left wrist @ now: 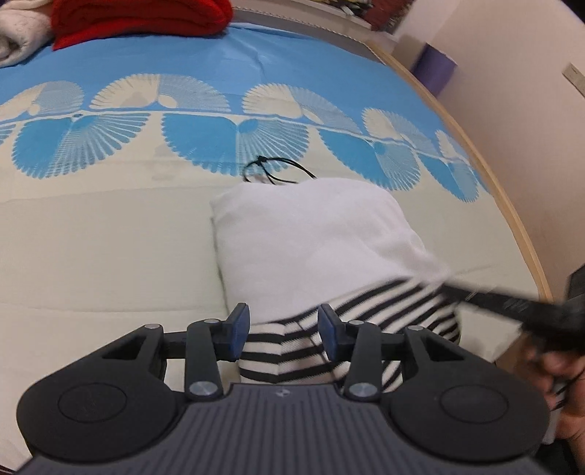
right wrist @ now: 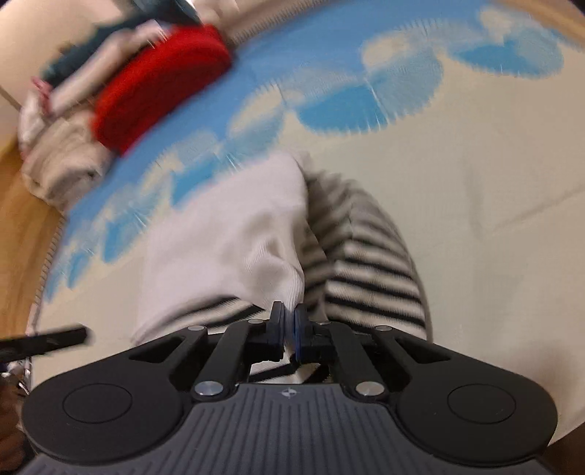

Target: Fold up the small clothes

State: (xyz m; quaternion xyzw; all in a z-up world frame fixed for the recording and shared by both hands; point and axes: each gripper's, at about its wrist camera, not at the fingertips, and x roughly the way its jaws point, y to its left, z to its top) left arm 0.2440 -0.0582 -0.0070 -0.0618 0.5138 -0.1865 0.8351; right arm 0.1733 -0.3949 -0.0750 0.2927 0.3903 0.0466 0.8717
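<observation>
A bed [left wrist: 109, 234] fills both views, covered by a cream bedspread [left wrist: 91, 255] with a blue band of fan-shaped patterns across its far part. A wooden bed frame [left wrist: 512, 204] curves along the right edge in the left wrist view, with a pale wall [left wrist: 519, 120] beyond it.

The left gripper [left wrist: 283, 334] points down at the near end of the garment, its blue-padded fingers [left wrist: 239, 330] spread apart, with striped cloth lying between and below them but not pinched. The right gripper [right wrist: 289, 329] has its fingers pressed together on the near edge of the garment, where white and striped cloth meet. In the left wrist view a blurred black finger of the right gripper reaches in from the right, with part of a hand [left wrist: 559, 380] behind it.

The garment is a white top [left wrist: 310, 241] with black-and-white striped sleeves [left wrist: 292, 350], partly folded and lying on the cream part of the bedspread just ahead of both grippers. A thin black cord [left wrist: 270, 170] loops out at its far end.

At the far side of the bed lie a folded red cloth [left wrist: 139, 18] and, beside it, a pile of pale folded clothes [right wrist: 62, 160]; the right wrist view is blurred.
</observation>
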